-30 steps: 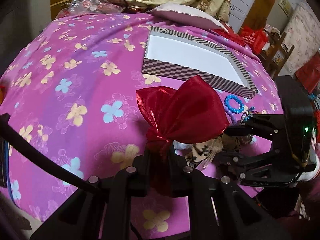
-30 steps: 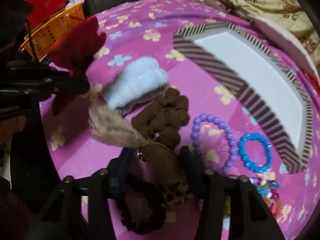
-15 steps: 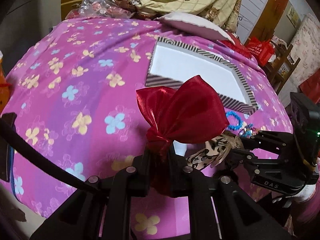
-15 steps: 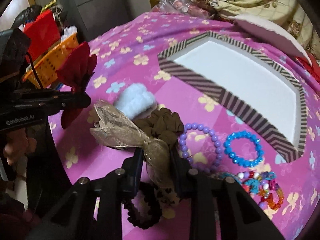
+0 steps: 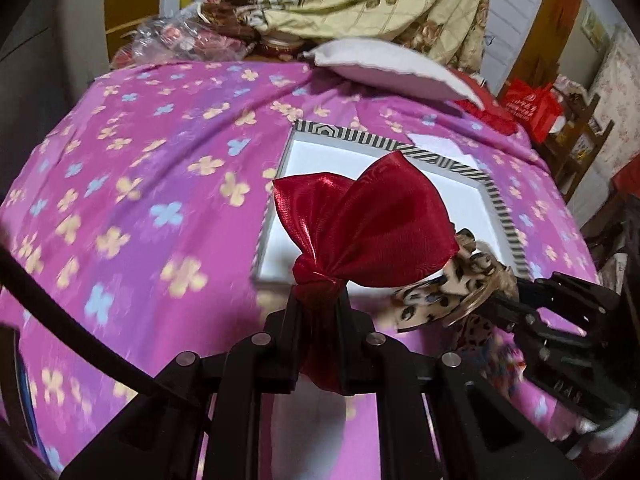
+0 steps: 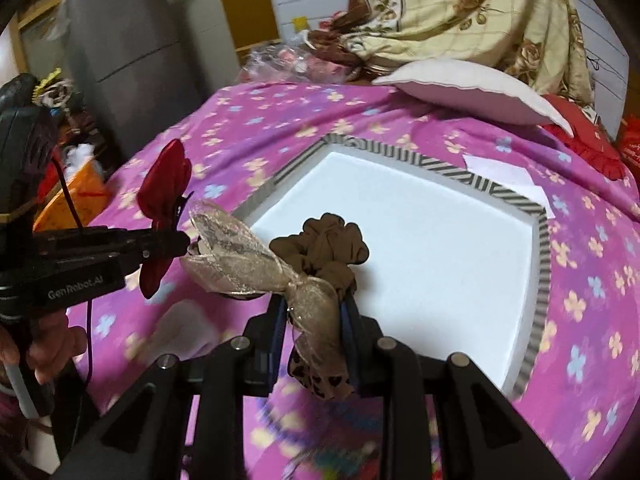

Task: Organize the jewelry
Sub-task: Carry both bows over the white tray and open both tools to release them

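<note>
**Two bows held above the tray, neither yet set down**

On the left, the left gripper (image 5: 318, 300) is clenched on the knot of the red bow (image 5: 360, 224). The bow hangs in the air above the near-left edge of the tray (image 5: 500, 204), clear of the bedspread (image 5: 140, 200). Its long axis runs left to right across the jaws, the wings fanning up and away from the knot toward the far side; one tail hangs down between the fingers.

To the right, the right gripper (image 6: 316, 320) is clamped on the middle of the leopard bow (image 6: 256, 264), with a brown scrunchie (image 6: 328, 244) apparently caught in the same grip. The bundle sits above the tray's near edge. The bow's long axis slants from a sheer wing at upper left down to a leopard-print tail hanging near the fingers; the scrunchie bulges toward the far side, over the white floor of the tray.

Risks, as I judge them:
- The two bows are very close, the red one just beside the sheer wing. If the hands crowd further, the fabrics may snag or one gripper may knock the other's load.
- Both grips pinch soft, slippery cloth at a narrow waist; a jerk could let a bow slide out onto the bedspread short of the tray.
- If the scrunchie is only wedged in, it may drop first or land on the tray's striped rim.
- Released close together, the pieces would pile up rather than lie sorted.
</note>
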Motion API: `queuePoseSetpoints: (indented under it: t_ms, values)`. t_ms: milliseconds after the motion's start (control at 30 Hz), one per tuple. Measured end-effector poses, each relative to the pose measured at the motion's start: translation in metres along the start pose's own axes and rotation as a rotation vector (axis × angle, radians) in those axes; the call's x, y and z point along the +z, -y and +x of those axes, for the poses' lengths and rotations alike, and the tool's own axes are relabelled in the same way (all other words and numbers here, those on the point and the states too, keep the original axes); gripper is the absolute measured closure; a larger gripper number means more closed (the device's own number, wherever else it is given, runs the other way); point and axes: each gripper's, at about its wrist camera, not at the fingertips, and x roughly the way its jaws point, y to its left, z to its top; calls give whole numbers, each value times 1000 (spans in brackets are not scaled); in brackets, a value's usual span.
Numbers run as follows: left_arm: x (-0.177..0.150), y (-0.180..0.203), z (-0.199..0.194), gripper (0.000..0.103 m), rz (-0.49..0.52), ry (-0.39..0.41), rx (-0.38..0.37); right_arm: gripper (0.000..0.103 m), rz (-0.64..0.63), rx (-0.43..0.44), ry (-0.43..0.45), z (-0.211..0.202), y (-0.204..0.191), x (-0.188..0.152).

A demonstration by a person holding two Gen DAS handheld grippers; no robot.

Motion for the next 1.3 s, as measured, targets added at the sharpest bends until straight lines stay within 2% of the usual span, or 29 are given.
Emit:
queuePoseSetpoints:
  t_ms: [133, 233, 333, 433, 600, 833, 900, 967, 1000, 1033, 1067, 1133, 1300]
  values:
    - [23, -1, 35, 71, -9, -53, 37, 76, -5, -22, -31, 31, 7, 18]
    - [28, -4, 59, 71, -20, -104, 69, 77, -2, -37, -53, 53, 9, 25]
    - [26, -7, 73, 71, -24, -129, 113, 77, 12, -53, -65, 71, 14, 28]
    - [24, -10, 79, 71, -43, -152, 121, 77, 41, -58, -66, 83, 21, 33]
    - [19, -6, 80, 71, -21, -162, 141, 77, 29, -14, -105, 96, 17, 28]
    - [-3, -3, 71, 70, -29, -199, 133, 74, 3, 24, -151, 89, 4, 7]
    - [-7, -5, 68, 70, -46, -202, 141, 73, 1, 19, -140, 85, 3, 5]
    - [-5, -10, 66, 70, -85, -190, 127, 65, 16, 18, -127, 80, 6, 6]
    - [-3, -11, 66, 69, -104, -187, 124, 55, 24, 6, -120, 77, 9, 7]
    - [-1, -12, 66, 65, -116, -184, 121, 50, 30, -4, -114, 75, 12, 8]
    - [0, -11, 66, 60, -120, -181, 117, 50, 38, -8, -107, 71, 15, 9]
    - [2, -8, 64, 57, -115, -173, 115, 48, 60, -9, -85, 60, 21, 10]
    - [-3, 1, 50, 56, -101, -146, 137, 48, 93, 0, -20, 23, 31, 6]
